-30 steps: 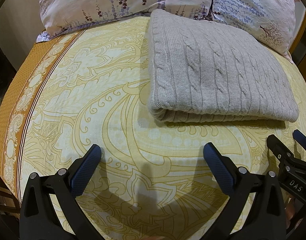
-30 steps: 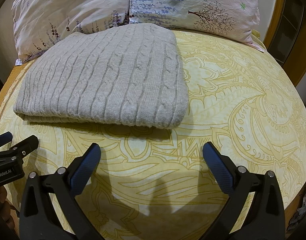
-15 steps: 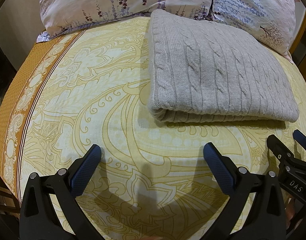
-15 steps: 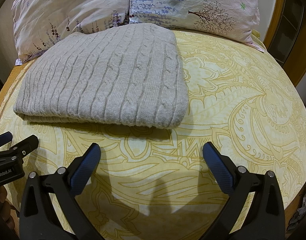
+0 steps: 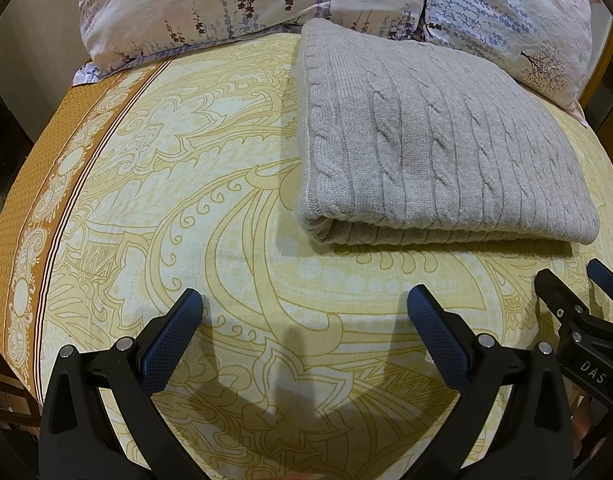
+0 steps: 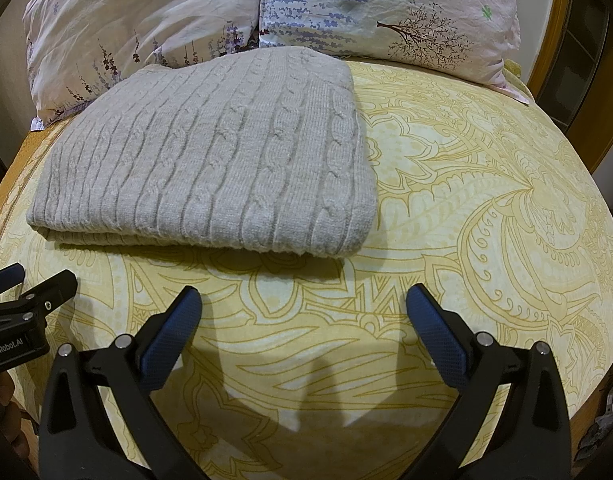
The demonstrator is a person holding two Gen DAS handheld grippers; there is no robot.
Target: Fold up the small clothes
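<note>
Sitting folded on the yellow paisley-print bed sheet (image 5: pixel 210 208) is the grey cable-knit sweater (image 5: pixel 434 152), its far edge right by two floral pillows (image 6: pixel 266 12). Left gripper (image 5: pixel 304 322) and right gripper (image 6: pixel 302 320) both hover near it, jaws spread wide, holding nothing.

Grey cable-knit sweater (image 5: pixel 434 152) lay folded flat into a neat rectangle on the bed, folded edge nearest. It sat ahead and right of the left claw (image 5: pixel 304 312), ahead and left of the right claw (image 6: pixel 302 308), touching neither.
</note>
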